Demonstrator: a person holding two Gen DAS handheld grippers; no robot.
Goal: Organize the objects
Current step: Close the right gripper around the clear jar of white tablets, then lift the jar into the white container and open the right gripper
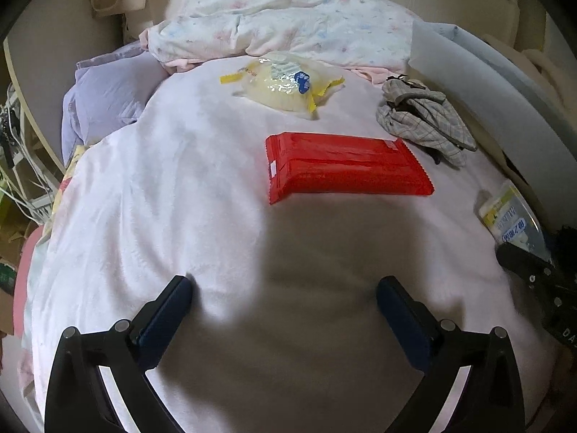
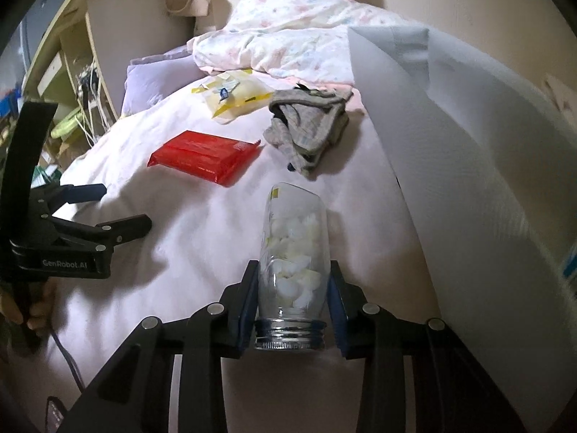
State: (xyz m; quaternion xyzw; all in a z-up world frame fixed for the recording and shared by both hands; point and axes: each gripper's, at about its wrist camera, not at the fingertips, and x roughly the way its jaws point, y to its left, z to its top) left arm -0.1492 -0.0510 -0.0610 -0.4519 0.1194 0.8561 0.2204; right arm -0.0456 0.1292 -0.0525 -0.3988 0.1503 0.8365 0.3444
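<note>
Right wrist view: the right gripper [image 2: 293,301] tips down, pinching a glass jar [image 2: 293,252], maybe of cotton balls. The left gripper [image 1: 285,299] is spread wide above the white blanket [image 1: 173,180], near a red packet [image 1: 342,167].

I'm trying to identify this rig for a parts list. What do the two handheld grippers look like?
Both are matte black plastic linkages with round silver pivot pins and flat dark blue finger pads. The left gripper carries white "GenRobot.AI" lettering on its body and a curved black handle, with a dark cable trailing below. The right gripper matches.
</note>
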